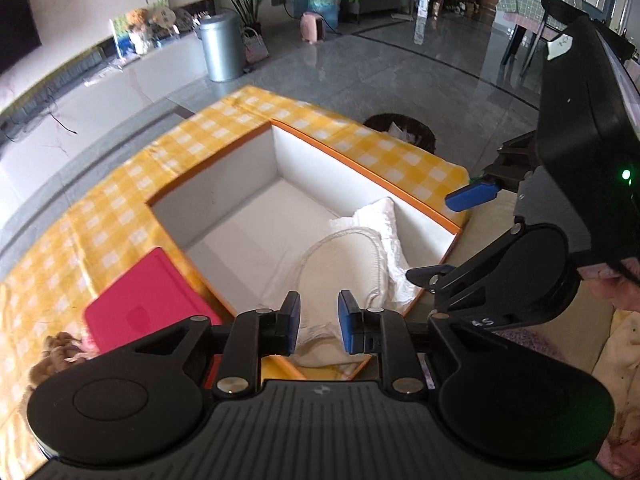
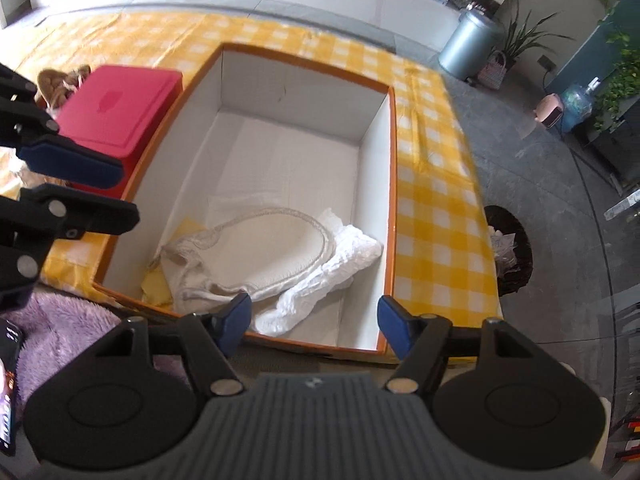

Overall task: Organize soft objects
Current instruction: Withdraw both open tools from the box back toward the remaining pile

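Note:
An open orange-rimmed box (image 1: 372,172) (image 2: 394,184) with white walls sits on the yellow checked tablecloth. Inside lie a cream cloth bag with a cord edge (image 1: 340,264) (image 2: 264,252), a crumpled white cloth (image 1: 388,228) (image 2: 340,272) and a yellow cloth (image 2: 156,284). My left gripper (image 1: 319,326) hovers over the box's near edge above the cream bag, jaws apart with a narrow gap, empty. My right gripper (image 2: 314,326) is wide open and empty over the box's near edge; it also shows at the right of the left wrist view (image 1: 452,236).
A red lidded box (image 1: 148,300) (image 2: 116,116) stands left of the orange box, with a brown plush toy (image 1: 56,354) (image 2: 60,80) beside it. A purple fuzzy fabric (image 2: 60,332) lies near me. A dark basket (image 2: 510,248) and a metal bin (image 1: 220,48) stand on the floor.

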Action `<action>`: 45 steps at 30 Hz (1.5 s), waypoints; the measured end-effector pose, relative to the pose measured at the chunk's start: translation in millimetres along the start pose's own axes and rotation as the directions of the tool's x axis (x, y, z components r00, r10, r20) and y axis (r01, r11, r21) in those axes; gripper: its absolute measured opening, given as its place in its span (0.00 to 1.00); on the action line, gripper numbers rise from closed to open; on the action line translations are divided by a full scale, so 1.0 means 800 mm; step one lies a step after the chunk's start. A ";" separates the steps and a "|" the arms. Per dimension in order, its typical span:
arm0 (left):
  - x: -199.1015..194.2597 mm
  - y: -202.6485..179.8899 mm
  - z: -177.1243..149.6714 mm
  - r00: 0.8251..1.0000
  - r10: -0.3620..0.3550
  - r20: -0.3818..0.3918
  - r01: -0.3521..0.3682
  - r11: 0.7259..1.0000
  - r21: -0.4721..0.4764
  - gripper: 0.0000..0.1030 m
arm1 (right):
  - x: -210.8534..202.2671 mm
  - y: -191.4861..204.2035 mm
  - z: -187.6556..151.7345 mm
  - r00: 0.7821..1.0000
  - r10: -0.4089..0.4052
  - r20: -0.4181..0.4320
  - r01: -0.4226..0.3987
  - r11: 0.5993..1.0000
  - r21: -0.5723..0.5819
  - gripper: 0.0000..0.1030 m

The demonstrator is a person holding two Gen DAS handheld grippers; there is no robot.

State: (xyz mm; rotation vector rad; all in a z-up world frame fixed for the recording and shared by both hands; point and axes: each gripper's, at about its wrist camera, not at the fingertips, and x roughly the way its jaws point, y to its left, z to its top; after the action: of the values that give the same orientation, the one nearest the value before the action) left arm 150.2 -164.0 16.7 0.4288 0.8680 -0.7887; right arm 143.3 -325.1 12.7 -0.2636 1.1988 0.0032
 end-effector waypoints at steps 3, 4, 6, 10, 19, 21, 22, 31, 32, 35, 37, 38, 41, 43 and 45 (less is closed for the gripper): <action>-0.022 0.002 -0.013 0.999 0.043 0.032 -0.044 0.999 0.007 0.23 | -0.018 0.009 -0.004 0.999 0.001 0.045 -0.003 1.000 0.031 0.67; -0.030 0.003 -0.018 0.998 0.056 0.039 -0.056 0.998 0.009 0.23 | -0.023 0.013 -0.004 0.998 0.004 0.057 -0.006 0.999 0.038 0.67; -0.042 0.005 -0.028 0.995 0.083 0.054 -0.083 0.996 0.013 0.23 | -0.033 0.024 -0.007 0.997 0.009 0.080 -0.013 0.999 0.052 0.67; -0.062 0.013 -0.049 0.989 0.130 0.077 -0.131 0.991 0.008 0.23 | -0.049 0.047 -0.013 0.989 0.045 0.142 -0.056 0.995 0.077 0.67; -0.096 0.060 -0.109 0.975 0.210 0.070 -0.206 0.977 -0.059 0.23 | -0.057 0.129 -0.019 0.967 0.143 0.209 -0.164 0.983 0.085 0.67; -0.102 0.072 -0.123 0.972 0.227 0.063 -0.222 0.972 -0.082 0.23 | -0.054 0.145 -0.019 0.963 0.166 0.214 -0.188 0.978 0.087 0.67; -0.106 0.079 -0.132 0.970 0.233 0.063 -0.226 0.969 -0.098 0.23 | -0.052 0.153 -0.019 0.959 0.181 0.216 -0.204 0.975 0.088 0.67; -0.131 0.134 -0.201 0.962 0.269 0.036 -0.254 0.939 -0.231 0.23 | -0.032 0.227 -0.017 0.941 0.260 0.216 -0.275 0.961 0.041 0.58; -0.133 0.137 -0.209 0.963 0.269 0.034 -0.253 0.937 -0.240 0.23 | -0.029 0.234 -0.016 0.941 0.264 0.214 -0.277 0.960 0.033 0.57; -0.135 0.148 -0.227 0.964 0.265 0.018 -0.251 0.932 -0.263 0.23 | -0.021 0.252 -0.011 0.937 0.281 0.206 -0.288 0.958 0.004 0.57; -0.131 0.156 -0.238 0.965 0.263 0.002 -0.252 0.927 -0.279 0.23 | -0.019 0.261 -0.007 0.936 0.289 0.202 -0.290 0.957 -0.024 0.57; -0.129 0.159 -0.241 0.965 0.261 -0.005 -0.251 0.925 -0.285 0.23 | -0.018 0.266 -0.004 0.936 0.290 0.201 -0.288 0.957 -0.040 0.57; -0.124 0.167 -0.246 0.968 0.250 -0.020 -0.245 0.924 -0.294 0.23 | -0.022 0.285 0.008 0.935 0.289 0.207 -0.271 0.956 -0.111 0.57; -0.120 0.171 -0.247 0.970 0.241 -0.021 -0.237 0.926 -0.294 0.23 | -0.024 0.296 0.017 0.934 0.287 0.213 -0.258 0.954 -0.156 0.57; -0.116 0.175 -0.246 0.972 0.232 -0.021 -0.228 0.928 -0.296 0.23 | -0.027 0.306 0.027 0.933 0.283 0.222 -0.239 0.950 -0.203 0.57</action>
State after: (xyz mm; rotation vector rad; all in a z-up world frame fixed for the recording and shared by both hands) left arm 119.4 90.0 -21.0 0.2519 0.8882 -0.4344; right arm 120.9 -80.8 -9.5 -0.2448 0.9754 0.3661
